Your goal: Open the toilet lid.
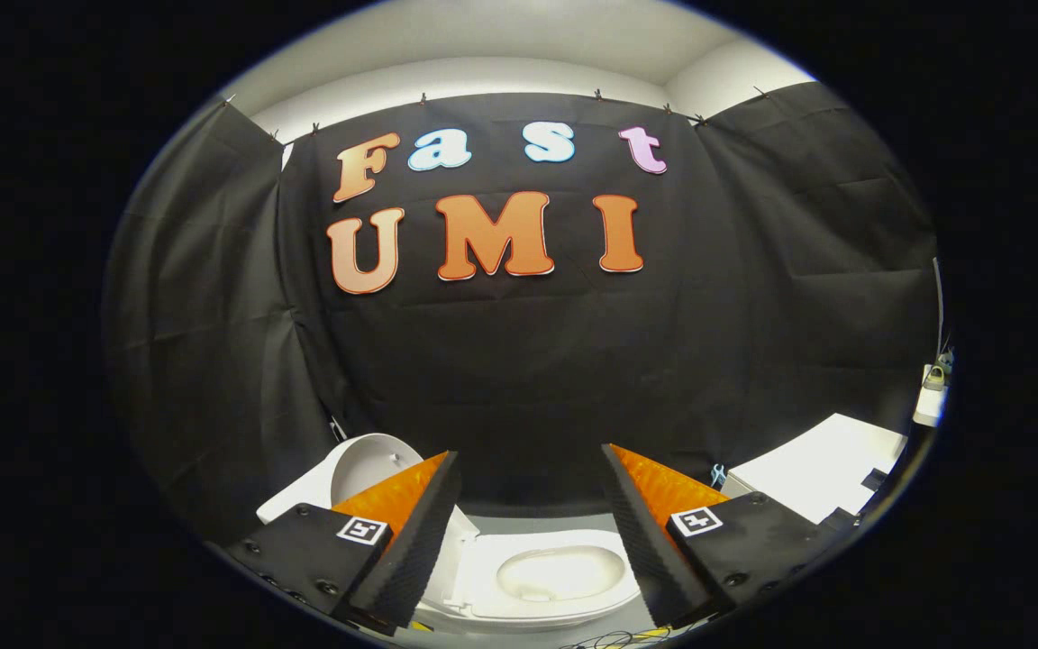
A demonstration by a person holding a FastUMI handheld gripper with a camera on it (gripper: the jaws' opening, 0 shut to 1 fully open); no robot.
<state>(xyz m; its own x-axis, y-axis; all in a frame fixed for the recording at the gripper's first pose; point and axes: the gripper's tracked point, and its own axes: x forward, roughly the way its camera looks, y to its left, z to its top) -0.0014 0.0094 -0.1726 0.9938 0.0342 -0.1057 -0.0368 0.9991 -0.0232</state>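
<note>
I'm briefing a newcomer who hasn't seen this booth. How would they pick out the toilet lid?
Find the white toilet below the black cloth wall, its bowl between the open tongs. The toilet lid is the rounded white panel already raised, beyond the tongs' left finger, unlike the flat-topped white unit opposite.

Even overhead light, fairly bright. Glare on toilet bowl (560,573), detail washed out. Strong fisheye bend twd edges. Focus sharp, no blur; black cloth wall (519,361) reads dim.

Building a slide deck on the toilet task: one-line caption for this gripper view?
Gripper fingers spread open above the toilet bowl, with the lid already raised beyond the left finger.
</note>
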